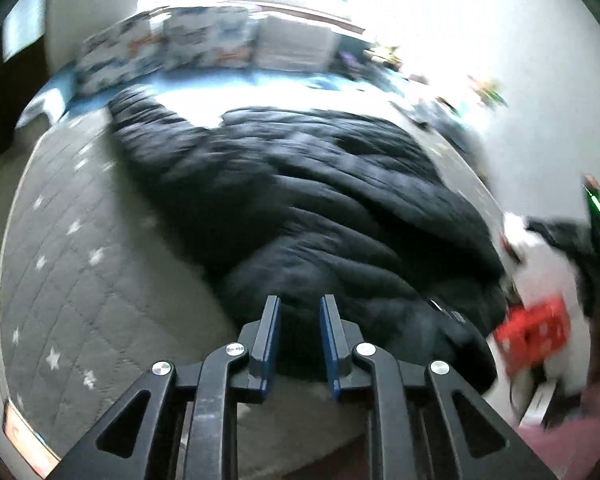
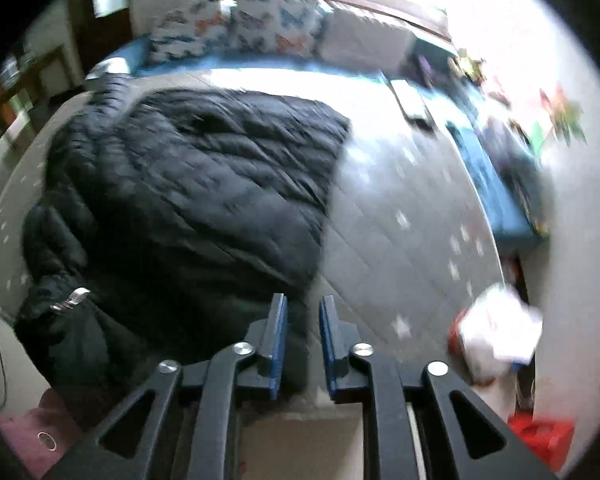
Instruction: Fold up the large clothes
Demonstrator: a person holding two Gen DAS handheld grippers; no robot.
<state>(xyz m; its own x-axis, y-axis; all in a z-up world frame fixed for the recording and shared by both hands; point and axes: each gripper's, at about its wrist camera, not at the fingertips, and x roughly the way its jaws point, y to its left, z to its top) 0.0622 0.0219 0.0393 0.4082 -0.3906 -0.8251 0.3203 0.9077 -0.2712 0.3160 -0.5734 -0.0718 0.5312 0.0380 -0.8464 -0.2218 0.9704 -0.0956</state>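
A large black puffer jacket (image 1: 308,208) lies spread on a grey quilted bed cover with white stars (image 1: 68,248). It also shows in the right wrist view (image 2: 196,200), left of centre. My left gripper (image 1: 300,304) is open and empty, above the jacket's near edge. My right gripper (image 2: 303,304) is open and empty, over the jacket's near right edge where it meets the cover (image 2: 412,216). Both views are blurred by motion.
Patterned pillows (image 1: 168,44) and a white one (image 2: 364,40) line the bed's far side. A red crate (image 1: 536,332) and white bag (image 2: 500,328) sit on the floor at the right. A wall with stickers (image 2: 560,112) bounds the right.
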